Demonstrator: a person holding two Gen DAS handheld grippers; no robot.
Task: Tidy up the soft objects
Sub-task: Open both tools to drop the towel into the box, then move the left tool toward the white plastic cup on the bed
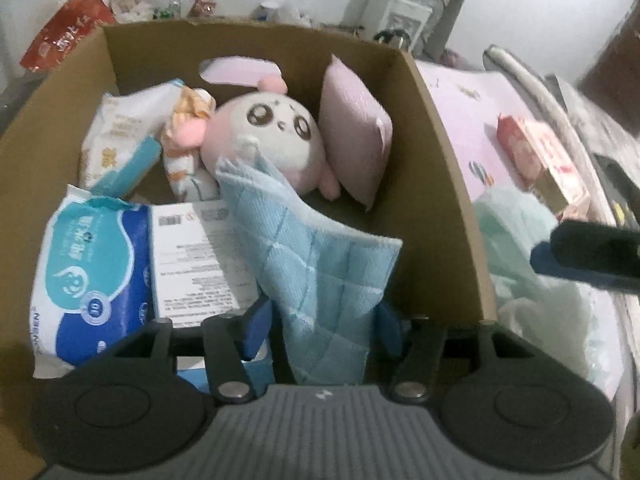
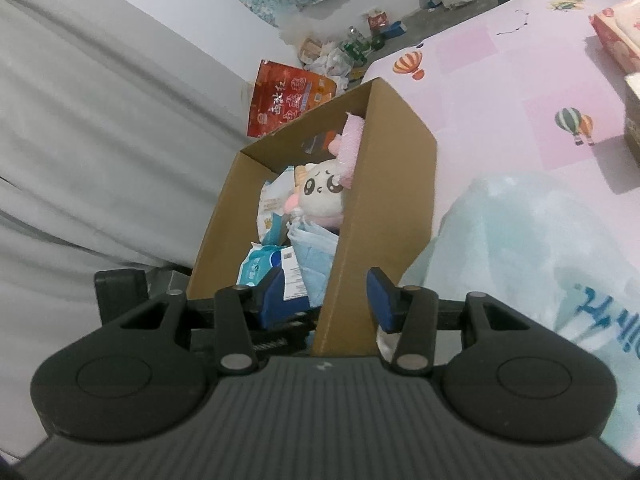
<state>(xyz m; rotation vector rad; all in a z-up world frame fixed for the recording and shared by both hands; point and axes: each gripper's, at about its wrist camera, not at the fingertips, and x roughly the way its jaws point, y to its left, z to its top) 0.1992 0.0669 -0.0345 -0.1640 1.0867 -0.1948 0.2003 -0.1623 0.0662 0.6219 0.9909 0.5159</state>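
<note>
Blue checked cloth towel [image 1: 320,256]: draped into brown cardboard box [image 1: 440,152], between parted left claw [image 1: 320,320]. Risk: snagging a pad on withdrawal. Right claw [image 2: 332,296] open, straddling box wall; could tip it.

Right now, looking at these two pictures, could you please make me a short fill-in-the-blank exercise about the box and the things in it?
1. The plush toy lies inside the cardboard ____.
2. The colour of the towel between the fingers of the left gripper is light ____.
3. The small cushion leaning on the wall of the box is ____ in colour.
4. The wipes pack in the box is blue and ____.

Missing words: box; blue; pink; white
</note>
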